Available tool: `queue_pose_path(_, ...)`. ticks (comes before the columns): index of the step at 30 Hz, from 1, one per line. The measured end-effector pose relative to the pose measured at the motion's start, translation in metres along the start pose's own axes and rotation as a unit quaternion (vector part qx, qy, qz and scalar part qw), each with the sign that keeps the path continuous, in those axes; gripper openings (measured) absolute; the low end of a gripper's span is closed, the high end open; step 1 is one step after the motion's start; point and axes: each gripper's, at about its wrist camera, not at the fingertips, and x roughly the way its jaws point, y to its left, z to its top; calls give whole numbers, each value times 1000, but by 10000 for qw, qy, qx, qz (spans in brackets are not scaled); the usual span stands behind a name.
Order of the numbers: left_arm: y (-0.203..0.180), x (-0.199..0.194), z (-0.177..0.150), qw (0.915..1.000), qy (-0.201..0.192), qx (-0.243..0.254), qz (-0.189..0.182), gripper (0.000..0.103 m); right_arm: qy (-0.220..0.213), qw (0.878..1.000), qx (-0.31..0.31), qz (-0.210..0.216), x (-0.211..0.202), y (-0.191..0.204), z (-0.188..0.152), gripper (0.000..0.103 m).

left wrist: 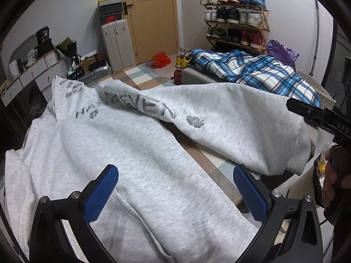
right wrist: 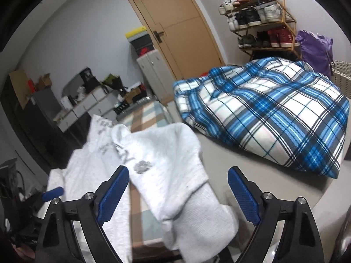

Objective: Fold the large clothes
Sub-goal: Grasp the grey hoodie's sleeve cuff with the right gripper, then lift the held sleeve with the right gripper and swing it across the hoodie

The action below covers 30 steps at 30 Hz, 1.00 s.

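Note:
A light grey hoodie [left wrist: 122, 153] with dark printed letters lies spread on a checked tan and pale blue surface [left wrist: 210, 160]. Its sleeve [left wrist: 230, 120] stretches out to the right. My left gripper [left wrist: 175, 190] hovers open over the hoodie's lower body, with nothing pressed between its blue pads. In the right wrist view the sleeve's ribbed cuff [right wrist: 193, 210] lies between the wide-apart pads of my right gripper [right wrist: 178, 195], which do not press on it. The right gripper's black finger [left wrist: 307, 110] and the hand holding it [left wrist: 331, 179] show at the right edge.
A blue plaid cover [right wrist: 274, 114] is heaped on a grey bed [right wrist: 230, 153] to the right. Behind stand a shoe rack [left wrist: 237, 19], a wooden door [left wrist: 151, 17], a grey suitcase [left wrist: 118, 41], a wicker basket [left wrist: 316, 85] and white drawers [left wrist: 33, 74] with clutter on the left.

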Motion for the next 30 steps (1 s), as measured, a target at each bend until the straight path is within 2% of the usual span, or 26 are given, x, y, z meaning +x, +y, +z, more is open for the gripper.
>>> queue_pose_path(2,0,4,0,10000,61,-10,-34,102,44,10000,-5,81,5,-2,-1,87)
queue_pose_path(4,-1,8,-1,10000,83,9,-16,102,229,9997,-47,30,13,-1,-1,68)
queue_pose_path(5,-1,10,-1,10000,91,25,-9,102,389,9992,-64,-2,19,0,-1,49)
queue_pose_path(6,-2,12,-1,9999,105,40,-13,102,552,9985,-46,-45,25,0,-2,37)
queue_pose_path(8,-2,14,-1,9999,128,42,-7,102,681,9977,20,-26,31,-1,-2,28)
queue_pose_path(14,0,23,1,9995,257,-37,-155,102,642,9949,503,593,24,-3,11,22)
queue_pose_path(17,3,27,2,9995,258,-42,-150,102,463,9939,521,855,10,9,26,21)
queue_pose_path(23,3,36,5,9990,229,239,286,102,273,9876,674,1392,-8,33,71,20)
queue_pose_path(26,3,35,10,9983,181,345,424,102,239,9860,653,1516,-10,47,96,20)
queue_pose_path(30,-8,35,18,9919,-96,774,999,102,274,9824,614,1741,-11,70,122,20)
